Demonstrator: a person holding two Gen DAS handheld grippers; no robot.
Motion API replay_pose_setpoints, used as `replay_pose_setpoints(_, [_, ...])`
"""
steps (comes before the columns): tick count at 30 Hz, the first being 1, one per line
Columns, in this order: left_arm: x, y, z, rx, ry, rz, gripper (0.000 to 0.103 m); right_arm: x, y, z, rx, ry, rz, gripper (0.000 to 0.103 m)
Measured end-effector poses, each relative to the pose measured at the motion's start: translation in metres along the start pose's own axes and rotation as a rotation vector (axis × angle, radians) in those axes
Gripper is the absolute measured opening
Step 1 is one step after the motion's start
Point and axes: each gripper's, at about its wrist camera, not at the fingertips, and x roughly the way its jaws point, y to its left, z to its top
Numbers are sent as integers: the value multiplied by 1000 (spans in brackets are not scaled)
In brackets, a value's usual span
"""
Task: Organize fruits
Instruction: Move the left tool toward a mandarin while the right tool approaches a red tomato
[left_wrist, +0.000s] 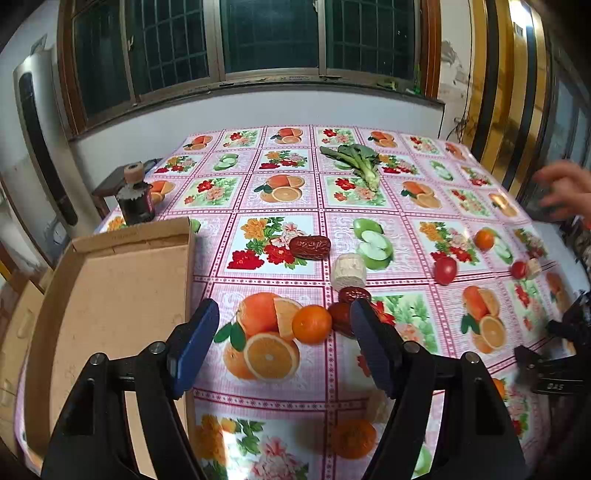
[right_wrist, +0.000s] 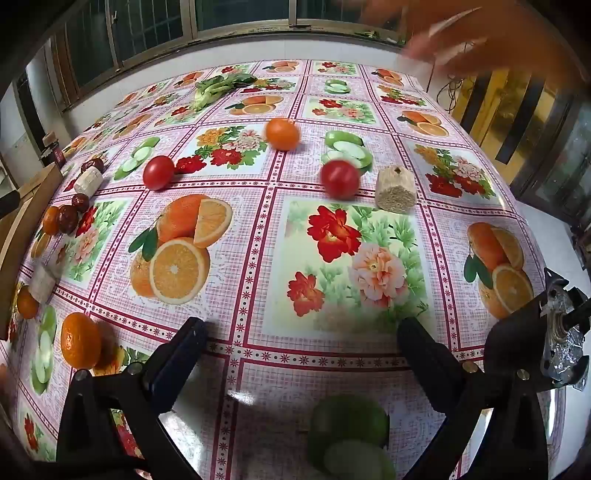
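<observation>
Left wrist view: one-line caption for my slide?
Open left gripper hovers above a mandarin beside the cardboard tray.

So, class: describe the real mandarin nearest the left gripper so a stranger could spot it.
Start at the cardboard tray on the table's left. Just right of it, between the open left gripper fingers, sits the mandarin, touching a dark red date. Unlike the printed oranges, it is round and casts a shadow.

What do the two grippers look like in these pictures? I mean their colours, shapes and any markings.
The left gripper has black, angular arms with round silver screws, and its fingers carry flat dark blue pads. The right gripper has the same black frame with silver screws; its pads look dark, and their colour is hard to tell. A bare hand, blurred, shows at the edge. No cables or markings are clearly seen on the grippers.
</observation>
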Motion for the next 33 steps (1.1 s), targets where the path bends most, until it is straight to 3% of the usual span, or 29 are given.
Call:
replay_pose_setpoints(15, [-38, -19, -41, 34, 22, -171, 73, 1, 5, 5, 34, 26, -26, 103])
replay_pose_setpoints(17, [-46, -17, -47, 34, 15, -169, 73, -7, 10, 5, 24, 29, -21, 95])
replay_pose_setpoints(19, [-50, -14, -52, 30, 15, -164, 73, -31, 8, 2, 116, -88, 63, 97])
replay_pose_setpoints(21, [-51, -11, -56, 20, 24, -160, 73, -45, 1, -3, 251, -155, 244, 101])
replay_pose_setpoints(22, [-51, -11, -57, 14, 31, -159, 73, -47, -2, -6, 334, -167, 348, 103])
replay_pose_setpoints(26, [-55, -10, -63, 4, 46, -164, 73, -49, -2, -12, 464, -175, 522, 103])
replay_pose_setpoints(28, [-61, -13, -66, 22, 35, -157, 73, -56, 8, -11, 412, -170, 475, 103])
replay_pose_setpoints(31, [-69, -18, -69, 54, 18, -156, 73, -73, 24, -9, 255, -182, 299, 103])
replay_pose_setpoints(33, [-72, -21, -70, 72, 19, -174, 73, -85, 28, -10, 174, -181, 257, 103])
